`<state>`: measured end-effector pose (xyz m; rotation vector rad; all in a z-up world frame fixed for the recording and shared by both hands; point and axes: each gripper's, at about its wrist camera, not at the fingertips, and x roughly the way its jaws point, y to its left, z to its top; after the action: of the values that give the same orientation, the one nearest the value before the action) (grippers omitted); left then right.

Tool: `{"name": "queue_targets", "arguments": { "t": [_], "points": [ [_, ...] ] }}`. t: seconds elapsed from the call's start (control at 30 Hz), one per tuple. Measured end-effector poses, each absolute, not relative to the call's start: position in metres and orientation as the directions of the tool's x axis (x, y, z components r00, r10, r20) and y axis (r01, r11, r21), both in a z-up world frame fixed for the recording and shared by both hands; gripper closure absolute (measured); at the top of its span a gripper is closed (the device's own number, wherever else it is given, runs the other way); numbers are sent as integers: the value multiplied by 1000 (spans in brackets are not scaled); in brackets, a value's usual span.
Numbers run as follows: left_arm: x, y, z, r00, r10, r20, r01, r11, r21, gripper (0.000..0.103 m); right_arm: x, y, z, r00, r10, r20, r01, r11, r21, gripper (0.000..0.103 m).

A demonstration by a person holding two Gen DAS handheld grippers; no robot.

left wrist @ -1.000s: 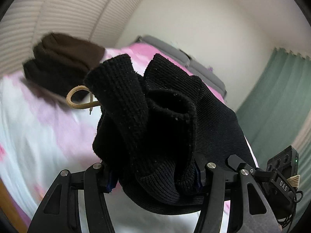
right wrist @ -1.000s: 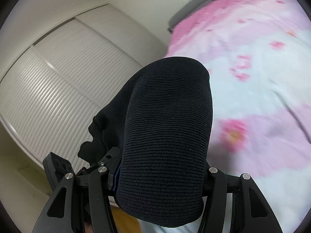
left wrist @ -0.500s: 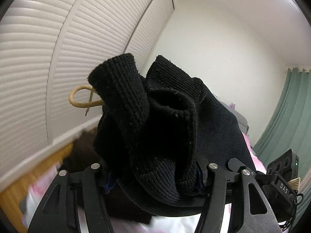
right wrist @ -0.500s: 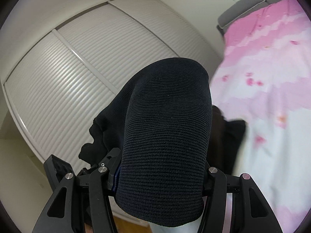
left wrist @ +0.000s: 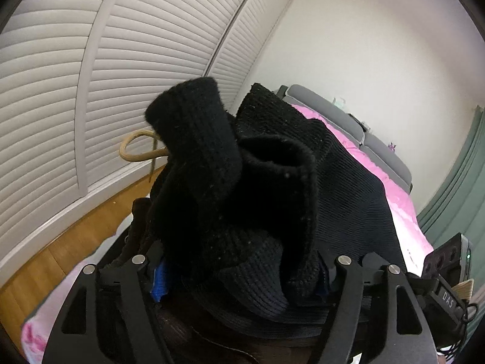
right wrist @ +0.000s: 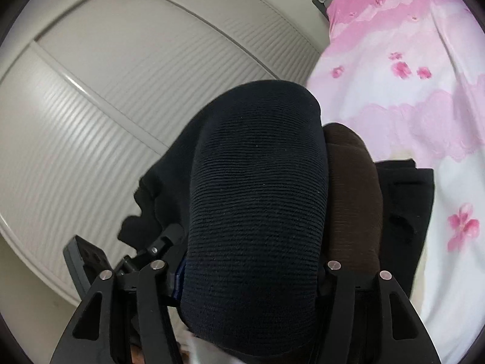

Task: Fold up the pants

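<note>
Black ribbed knit pants (left wrist: 242, 200) bunch between the opening left gripper (left wrist: 242, 276) jaws and fill the right gripper (right wrist: 248, 276), which clamps them above folded brown fabric (right wrist: 354, 194) on the pink floral bed (right wrist: 409, 91).

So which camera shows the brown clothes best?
The right wrist view: the folded brown garment lies in plain sight beside the black pants. In the left wrist view only a dark sliver peeks out underneath the pants.

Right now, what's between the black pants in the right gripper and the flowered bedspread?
In the right wrist view, a folded brown garment lies right beside the black pants, then a black garment on the flowered bedspread.
</note>
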<state>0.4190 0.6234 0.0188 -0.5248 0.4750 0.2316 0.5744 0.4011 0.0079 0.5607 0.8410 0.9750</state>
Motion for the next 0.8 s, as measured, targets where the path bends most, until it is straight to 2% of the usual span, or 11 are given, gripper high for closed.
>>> {"name": "queue_targets", "arguments": {
  "t": [0.1,0.2,0.23,0.3,0.33,0.37,0.53,0.67,0.8],
  "points": [
    [417,619,23,866,97,-491,-337,839,-428,25,576,393,0,289,898,-333,-500,437,748,40],
    [405,611,49,866,140,-481,-354,851,-389,7,578,388,3,263,909,-324,-486,415,769,34],
    [397,607,63,866,162,-473,-361,857,-368,0,578,384,8,260,907,-331,-480,419,771,29],
    [386,602,76,865,186,-466,-370,864,-342,0,578,384,22,294,887,-357,-488,460,741,16],
    [379,601,81,862,190,-471,-377,861,-341,0,581,380,26,336,864,-375,-493,501,711,5],
    [371,598,86,859,197,-472,-385,858,-341,0,576,372,33,388,836,-388,-494,544,678,0],
    [323,561,108,844,294,-449,-437,862,-258,0,543,326,62,469,792,-392,-513,605,609,0],
    [282,512,126,882,243,-403,-349,913,-212,0,487,275,85,566,724,-395,-531,686,497,0],
    [234,429,138,895,228,-384,-305,940,-151,0,426,217,112,683,632,-366,-518,773,368,0]
  ]
}}
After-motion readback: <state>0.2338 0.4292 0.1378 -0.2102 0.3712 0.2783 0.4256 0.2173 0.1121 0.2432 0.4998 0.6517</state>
